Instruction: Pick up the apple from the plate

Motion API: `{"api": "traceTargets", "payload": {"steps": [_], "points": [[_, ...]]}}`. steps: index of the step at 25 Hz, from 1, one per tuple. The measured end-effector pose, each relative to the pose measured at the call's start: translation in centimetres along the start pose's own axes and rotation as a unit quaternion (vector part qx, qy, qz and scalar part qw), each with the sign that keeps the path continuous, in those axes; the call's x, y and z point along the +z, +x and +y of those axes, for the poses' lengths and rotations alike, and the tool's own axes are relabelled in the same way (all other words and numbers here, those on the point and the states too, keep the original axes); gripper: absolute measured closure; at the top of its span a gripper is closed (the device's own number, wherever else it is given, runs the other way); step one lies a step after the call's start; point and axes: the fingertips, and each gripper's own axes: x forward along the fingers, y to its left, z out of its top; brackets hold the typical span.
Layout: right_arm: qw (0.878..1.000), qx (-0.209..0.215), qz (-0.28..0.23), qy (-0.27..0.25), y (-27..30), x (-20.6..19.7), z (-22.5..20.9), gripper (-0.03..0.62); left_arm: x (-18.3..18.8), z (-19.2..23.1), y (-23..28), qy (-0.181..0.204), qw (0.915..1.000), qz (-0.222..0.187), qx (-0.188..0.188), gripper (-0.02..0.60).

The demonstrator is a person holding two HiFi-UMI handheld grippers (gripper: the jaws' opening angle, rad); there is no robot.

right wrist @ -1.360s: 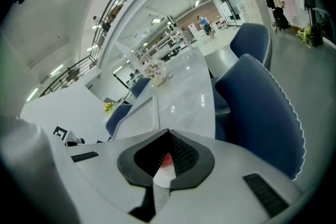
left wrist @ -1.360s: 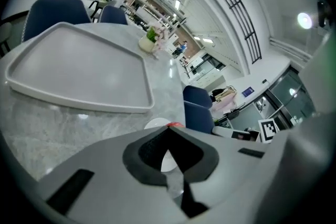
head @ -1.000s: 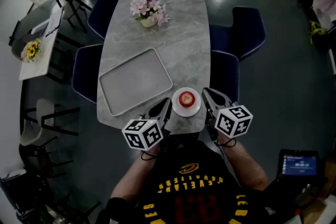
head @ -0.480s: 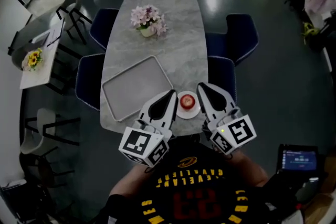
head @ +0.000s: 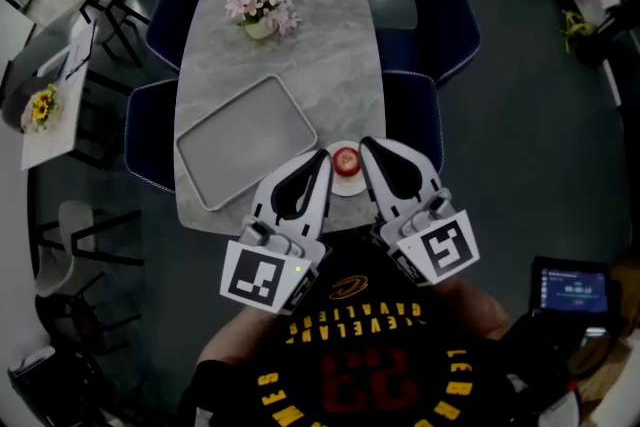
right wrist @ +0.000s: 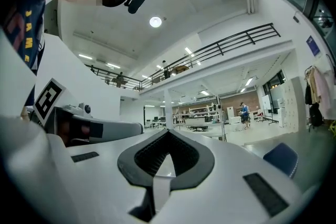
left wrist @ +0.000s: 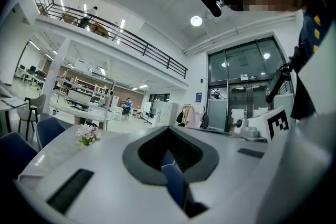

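On the grey marble table [head: 300, 35], the apple [head: 345, 159] sat on its plate [head: 351, 186] between my left gripper [head: 320, 157] and right gripper [head: 366, 146]; both were clenched on nothing.

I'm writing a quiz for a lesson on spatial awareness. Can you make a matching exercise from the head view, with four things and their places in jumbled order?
Things:
1. apple
2. tray
3. flowers
4. lit screen

Places:
A. far end of the table
B. off the table, at the person's right
C. on the plate
D. on the table, left of the plate

Pairs: 1-C, 2-D, 3-A, 4-B
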Motion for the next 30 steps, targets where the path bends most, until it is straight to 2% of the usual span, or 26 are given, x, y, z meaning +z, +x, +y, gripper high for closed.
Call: {"api": "traceTargets", "payload": {"steps": [5,11,21,24,26,30], "points": [[1.0,-0.007,0.013,-0.012,0.1,-0.3,0.4,0.588,-1.4,-0.4,-0.3,0.008,0.9997,0.013,-0.017,0.581],[0.999,0.009,0.023,-0.033,0.5,-1.0,0.9,0.588,-1.5,-0.4,-0.4,0.016,0.9994,0.029,-0.012,0.581],[1.0,0.0,0.009,-0.02,0.8,-0.2,0.6,0.588,-1.6,-1.0,0.9,0.031,0.9982,0.032,-0.041,0.581],[1.0,-0.016,0.004,0.016,0.7,-0.4,0.4,0.588,-1.9,-1.2,1.1,0.037,0.9976,0.031,-0.051,0.581],[0.999,-0.029,0.017,0.033,0.1,-0.8,0.3,0.588,-1.9,-1.7,1.2,0.038,0.9972,0.027,-0.058,0.581],[0.998,-0.03,0.05,0.006,-1.0,-1.6,0.3,0.588,-2.4,-2.5,0.8,0.03,0.997,0.036,-0.062,0.581]]}}
